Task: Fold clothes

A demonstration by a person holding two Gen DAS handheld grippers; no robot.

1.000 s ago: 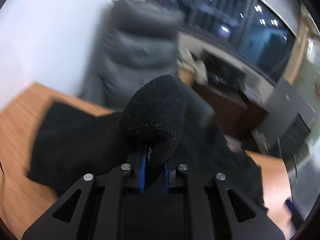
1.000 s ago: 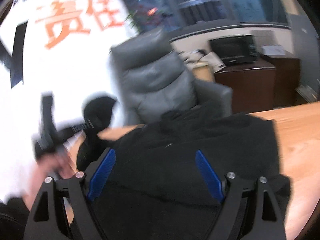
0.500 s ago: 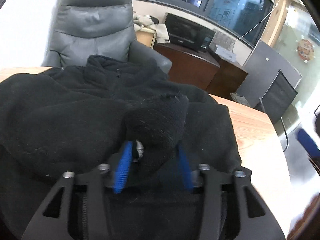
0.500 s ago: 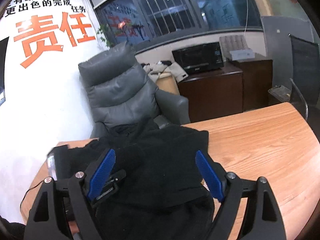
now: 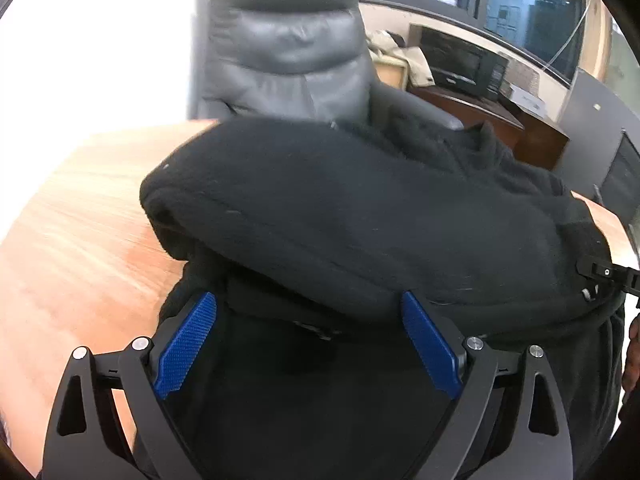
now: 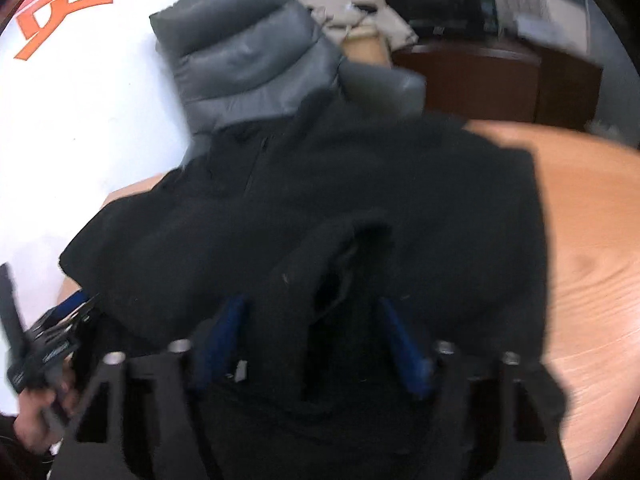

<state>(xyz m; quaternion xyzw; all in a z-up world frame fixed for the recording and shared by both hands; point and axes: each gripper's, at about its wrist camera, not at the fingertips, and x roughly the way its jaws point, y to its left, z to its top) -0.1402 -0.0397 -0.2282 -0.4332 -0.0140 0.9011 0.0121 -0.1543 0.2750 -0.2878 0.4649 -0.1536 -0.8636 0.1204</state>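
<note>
Fuzzy black fleece jacket (image 5: 360, 220), wood-grain table (image 5: 80, 240)

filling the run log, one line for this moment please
left gripper just opened, sleeve released | right gripper closing around cuff | black fleece on table

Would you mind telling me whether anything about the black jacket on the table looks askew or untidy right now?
Yes: the black fleece jacket is bunched, its folded-over sleeve humped rather than flat, and its collar end hangs past the wooden table toward the grey chair.

Both wrist views look steeply down, close over the black jacket (image 5: 360, 220) on the table (image 5: 80, 220); both share the grey chair (image 6: 248, 56) behind.
</note>
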